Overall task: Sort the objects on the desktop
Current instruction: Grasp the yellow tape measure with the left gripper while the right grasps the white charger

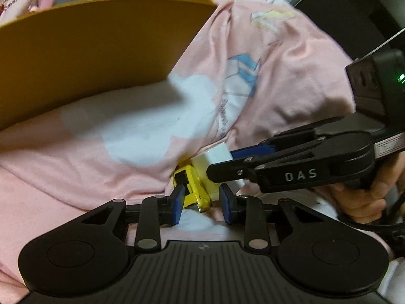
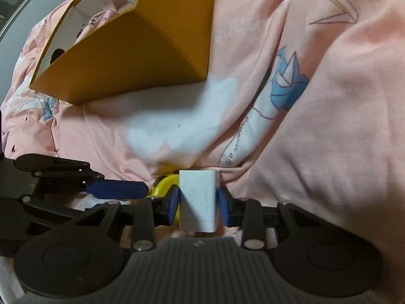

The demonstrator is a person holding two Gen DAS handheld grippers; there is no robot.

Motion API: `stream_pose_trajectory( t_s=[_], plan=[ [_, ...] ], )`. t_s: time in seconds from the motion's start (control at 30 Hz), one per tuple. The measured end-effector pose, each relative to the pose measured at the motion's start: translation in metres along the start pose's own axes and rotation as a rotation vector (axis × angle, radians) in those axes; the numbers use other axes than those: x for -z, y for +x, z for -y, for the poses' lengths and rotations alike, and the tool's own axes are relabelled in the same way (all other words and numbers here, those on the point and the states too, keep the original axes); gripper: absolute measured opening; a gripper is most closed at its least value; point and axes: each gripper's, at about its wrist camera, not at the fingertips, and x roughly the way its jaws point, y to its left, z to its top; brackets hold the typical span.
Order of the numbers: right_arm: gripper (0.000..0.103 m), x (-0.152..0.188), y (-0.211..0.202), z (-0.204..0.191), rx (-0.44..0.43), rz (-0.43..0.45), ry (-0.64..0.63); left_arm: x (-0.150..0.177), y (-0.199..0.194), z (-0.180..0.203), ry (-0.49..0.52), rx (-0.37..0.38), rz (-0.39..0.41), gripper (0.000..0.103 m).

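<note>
Inside yellow box (image 2: 121, 58): pink items, possibly beads (blurred); white block (image 2: 197, 200) outside.

Cloth (image 2: 329, 126): pale pink, printed with white cloud patches, blue-and-white folded-paper shapes, thin line drawings and script.
Box (image 2: 131, 55): mustard yellow outside, white inside.
Block (image 2: 198, 197): plain white.
Toy car (image 1: 193, 190): bright yellow with black details.
Left gripper (image 1: 202, 202) and right gripper (image 2: 198, 202): black bodies, fingers (image 1: 177, 204) padded in dark blue.
White "DAS" lettering on the right gripper.
</note>
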Motion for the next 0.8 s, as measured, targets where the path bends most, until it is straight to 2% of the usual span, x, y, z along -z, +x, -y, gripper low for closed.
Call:
stream_pose_trajectory(
  t_s=[0.07,0.2,0.3,0.4,0.43,0.5,0.53,0.63,0.77,0.8],
  plan=[
    [0.035,0.001,0.002,-0.001,0.021,-0.004,-0.01,-0.003,0.001,-0.001,-0.008,-0.004,-0.009,0.034],
    [0.035,0.004,0.0,-0.002,0.057,-0.004,-0.017,0.006,-0.023,-0.024,-0.026,-0.004,-0.026,0.034],
    [0.035,0.005,-0.005,0.0,0.063,-0.003,-0.016,0.004,-0.007,-0.031,-0.079,-0.005,-0.049,0.034],
    [0.035,0.005,-0.002,0.001,0.066,-0.006,-0.011,0.003,-0.009,-0.033,-0.09,-0.013,-0.05,0.035],
    [0.035,0.006,-0.002,0.001,0.068,-0.007,-0.013,0.003,-0.006,-0.031,-0.087,-0.009,-0.052,0.037],
    [0.035,0.006,-0.002,0.001,0.069,-0.008,-0.014,0.002,-0.003,-0.033,-0.087,0.007,-0.064,0.051],
    [0.035,0.006,-0.001,0.001,0.07,-0.009,-0.015,0.001,-0.002,-0.034,-0.089,0.017,-0.071,0.052],
    [0.035,0.006,0.001,0.005,0.074,-0.014,0.004,-0.003,0.003,-0.041,-0.109,0.045,-0.091,0.052],
    [0.035,0.005,0.0,0.007,0.076,-0.019,0.018,-0.004,0.004,-0.051,-0.151,0.093,-0.106,0.047],
    [0.035,0.005,0.0,0.007,0.079,-0.02,0.017,-0.004,0.003,-0.05,-0.143,0.085,-0.102,0.042]
  ],
)
